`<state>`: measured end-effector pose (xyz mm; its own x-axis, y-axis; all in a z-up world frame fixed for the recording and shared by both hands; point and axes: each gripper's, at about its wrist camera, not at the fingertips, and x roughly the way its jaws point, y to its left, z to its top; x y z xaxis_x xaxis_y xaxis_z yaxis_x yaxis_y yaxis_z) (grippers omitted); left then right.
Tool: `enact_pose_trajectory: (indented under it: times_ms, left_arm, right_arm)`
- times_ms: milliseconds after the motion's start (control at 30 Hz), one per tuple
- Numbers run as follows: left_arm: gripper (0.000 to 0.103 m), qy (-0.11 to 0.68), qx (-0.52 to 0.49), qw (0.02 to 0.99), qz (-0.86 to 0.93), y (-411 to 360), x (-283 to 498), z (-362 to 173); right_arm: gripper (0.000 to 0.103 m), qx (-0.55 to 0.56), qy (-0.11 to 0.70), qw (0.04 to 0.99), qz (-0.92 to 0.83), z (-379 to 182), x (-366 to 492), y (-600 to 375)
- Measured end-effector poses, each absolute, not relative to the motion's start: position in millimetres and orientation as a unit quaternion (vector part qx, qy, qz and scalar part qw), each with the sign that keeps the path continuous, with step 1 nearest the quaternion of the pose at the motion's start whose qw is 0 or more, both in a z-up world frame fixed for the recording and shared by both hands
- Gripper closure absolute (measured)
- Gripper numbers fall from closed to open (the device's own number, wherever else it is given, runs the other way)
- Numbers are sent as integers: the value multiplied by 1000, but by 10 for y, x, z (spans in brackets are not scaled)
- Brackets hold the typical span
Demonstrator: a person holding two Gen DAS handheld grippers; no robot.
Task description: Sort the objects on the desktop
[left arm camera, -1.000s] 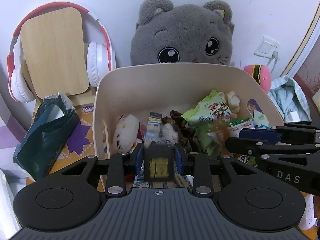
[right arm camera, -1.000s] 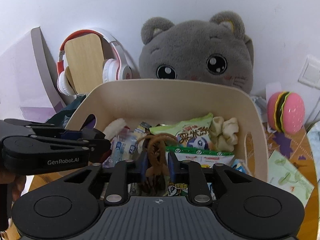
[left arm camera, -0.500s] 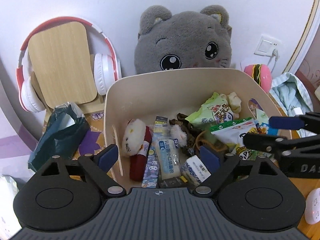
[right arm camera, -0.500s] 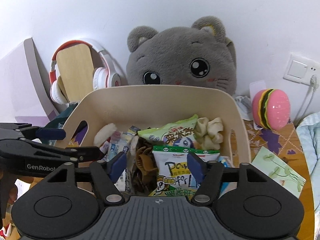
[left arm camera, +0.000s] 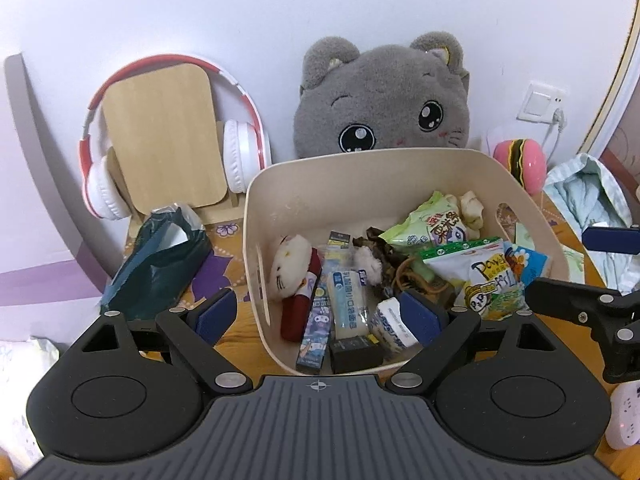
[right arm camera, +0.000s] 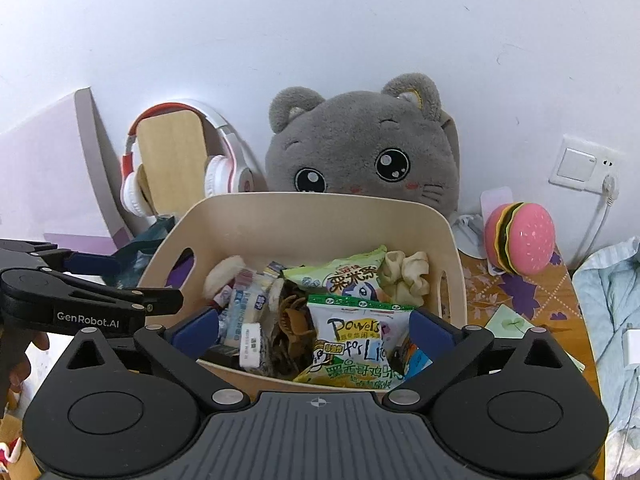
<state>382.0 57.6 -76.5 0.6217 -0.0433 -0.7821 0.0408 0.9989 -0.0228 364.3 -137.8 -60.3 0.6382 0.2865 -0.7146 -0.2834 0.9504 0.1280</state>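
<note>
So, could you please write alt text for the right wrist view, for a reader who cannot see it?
The open right claw hangs empty over a beige bin filled with snack packets, a brown hair clip and a cream scrunchie. A grey cat plush sits behind the bin; the left claw shows at left.

We see only the upper half of the grey cat plush [right arm camera: 360, 152]; the cream bin [right arm camera: 312, 216] hides the rest. The right tongs [left arm camera: 600, 276] run off the picture's edge. The small black box [left arm camera: 354, 354] carries no readable label.
</note>
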Motion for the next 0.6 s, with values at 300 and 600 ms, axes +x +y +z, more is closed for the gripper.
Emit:
enact_pose_trajectory:
  times_ms: [300,600]
  left_arm:
    - [13,414,-8,910,-7,511,3500,-354]
    - [13,415,-4,910,-7,475,2901,28]
  right_arm:
    - [0,23,397,901,174,-409,3418,-1536]
    - [0,7,379,908,176,-115,2945,-1594]
